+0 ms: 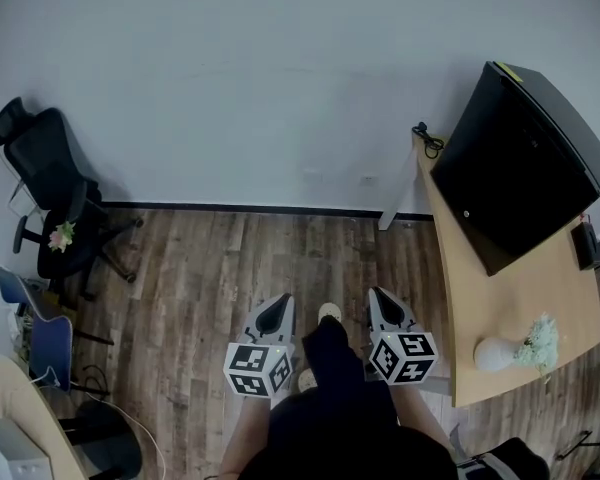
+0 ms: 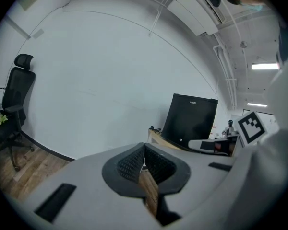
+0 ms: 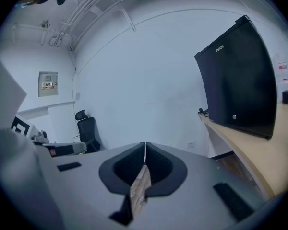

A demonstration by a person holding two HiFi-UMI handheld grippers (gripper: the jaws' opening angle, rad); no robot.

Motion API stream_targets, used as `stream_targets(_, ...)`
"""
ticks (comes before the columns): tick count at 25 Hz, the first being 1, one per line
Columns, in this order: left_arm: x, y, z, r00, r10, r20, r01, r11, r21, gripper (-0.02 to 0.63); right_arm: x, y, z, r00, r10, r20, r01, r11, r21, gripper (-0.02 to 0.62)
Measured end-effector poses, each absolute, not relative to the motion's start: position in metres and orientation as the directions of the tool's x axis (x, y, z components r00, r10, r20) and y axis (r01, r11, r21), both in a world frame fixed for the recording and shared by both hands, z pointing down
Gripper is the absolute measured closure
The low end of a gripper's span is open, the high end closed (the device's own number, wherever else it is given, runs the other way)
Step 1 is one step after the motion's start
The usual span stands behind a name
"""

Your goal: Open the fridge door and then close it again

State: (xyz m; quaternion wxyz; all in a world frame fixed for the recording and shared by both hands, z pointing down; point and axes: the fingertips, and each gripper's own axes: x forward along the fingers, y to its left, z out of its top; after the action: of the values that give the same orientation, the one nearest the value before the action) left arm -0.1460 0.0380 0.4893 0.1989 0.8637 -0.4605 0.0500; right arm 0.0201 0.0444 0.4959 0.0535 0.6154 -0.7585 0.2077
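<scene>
Left gripper (image 1: 276, 306) and right gripper (image 1: 383, 300) hover, jaws pressed together, empty; black fridge (image 1: 520, 163) stands upright on desk (image 1: 500, 298), closed door facing them.

Left tongs (image 2: 144, 151) closed and empty; black fridge (image 2: 189, 119) on a desk (image 2: 157, 137) ahead, office chair (image 2: 12, 104) left

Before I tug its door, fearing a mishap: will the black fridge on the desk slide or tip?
The fridge looks broad, boxy and rigid, so it is probably heavy and unlikely to tip. The desk looks smooth, so a hard tug might slide it.
</scene>
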Motion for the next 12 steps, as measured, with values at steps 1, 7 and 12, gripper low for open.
stream_targets(1,-0.147,0.035,0.491,0.569,-0.776,0.272,-0.816,-0.494,0.299,0.598,0.019,0.041,0.497,-0.239,-0.910,0.339,-0.956,0.158,-0.249,0.603)
stream_targets(7,-0.142,0.006,0.493,0.574,-0.771,0.274,-0.813,-0.497,0.304,0.598,0.020,0.011,0.498,-0.244,-0.907,0.342,-0.956,0.165,-0.244,0.603)
stream_targets(12,-0.126,-0.033,0.494,0.600,-0.751,0.276,-0.796,-0.525,0.300,0.598,0.035,-0.024,0.503,-0.216,-0.912,0.348,-0.959,0.132,-0.250,0.603)
